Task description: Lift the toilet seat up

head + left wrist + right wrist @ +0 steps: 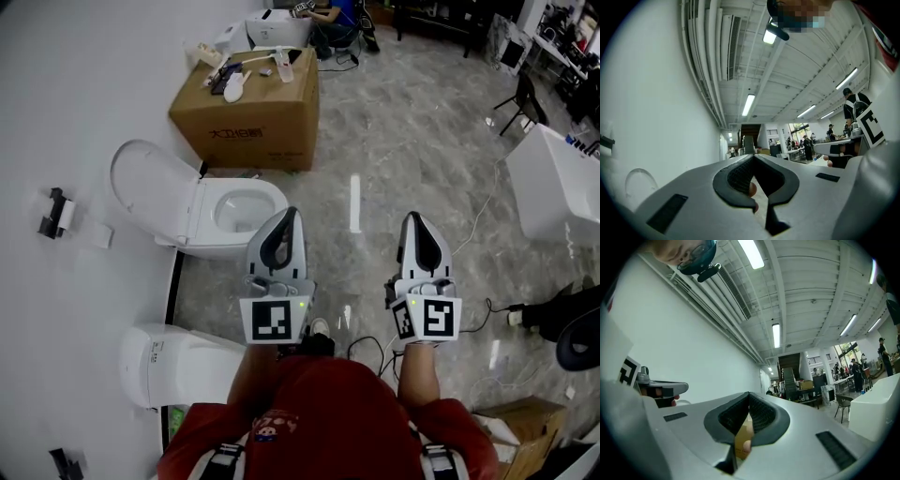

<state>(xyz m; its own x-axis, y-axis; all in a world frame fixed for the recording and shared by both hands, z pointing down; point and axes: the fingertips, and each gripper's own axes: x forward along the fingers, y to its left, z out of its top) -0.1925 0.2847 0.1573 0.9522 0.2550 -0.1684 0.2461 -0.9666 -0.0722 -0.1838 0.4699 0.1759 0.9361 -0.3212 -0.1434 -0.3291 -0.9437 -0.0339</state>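
Barely begun, by the look of it. No contact yet with the toilet [220, 248], set against the wall [75, 103] up and left of both grippers. Lid [150, 187] already tipped back toward that wall. Seat [272, 199] either flat on the bowl or raised with the lid: impossible to settle from the head view (more likely flat, judging by the white ring round the bowl). Left to do, on that reading: reach in, catch the seat's front edge, swing it up.

Left gripper [291, 216] clenched on nothing, tips pressed together, poised just beside the bowl's near edge. Right gripper [413, 218] likewise clamped tight and empty, over bare floor [403, 122].

Plenty of open floor ahead and to the right. Tighter on the left: box [248, 117] just beyond the bowl, a second, closed toilet [183, 361] near the person's left side, wall behind both. White fixture [553, 192] well apart at far right.
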